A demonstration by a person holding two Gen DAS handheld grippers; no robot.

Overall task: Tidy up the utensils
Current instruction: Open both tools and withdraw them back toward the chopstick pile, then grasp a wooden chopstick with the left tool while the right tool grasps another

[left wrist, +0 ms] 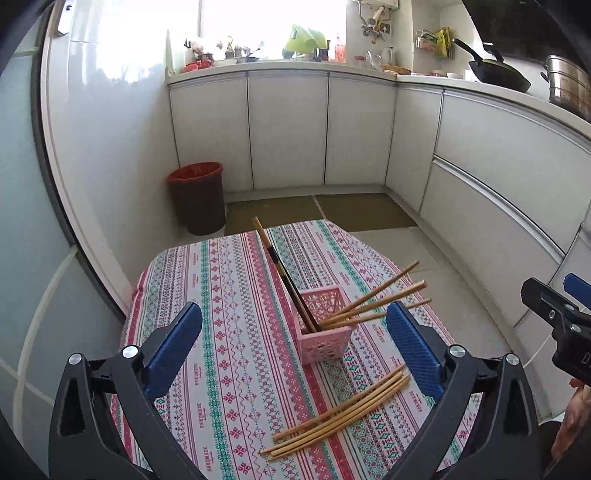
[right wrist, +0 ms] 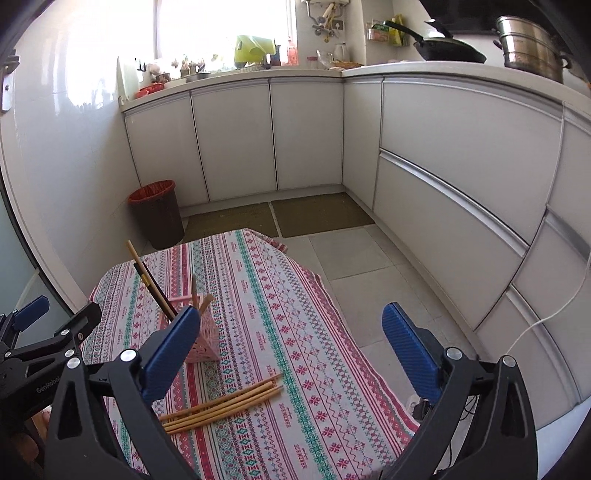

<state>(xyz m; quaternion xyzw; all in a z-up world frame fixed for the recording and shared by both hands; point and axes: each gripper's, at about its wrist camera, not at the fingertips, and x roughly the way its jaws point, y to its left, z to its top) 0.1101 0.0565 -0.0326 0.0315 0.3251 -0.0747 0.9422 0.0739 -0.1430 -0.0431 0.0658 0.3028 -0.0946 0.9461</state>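
Left gripper (left wrist: 293, 345), right gripper (right wrist: 291, 349), black plastic frames, silver screws, ribbed blue fingers (left wrist: 173, 350), white "GenRobot" lettering

Blown-out window (left wrist: 273, 22) glare — fisheye-warped edges

Loose chopsticks (left wrist: 338, 415) near pink holder (left wrist: 324, 328)

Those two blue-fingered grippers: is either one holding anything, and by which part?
Nothing is held. The left gripper and right gripper are both open, above the loose bamboo chopsticks and pink lattice holder.
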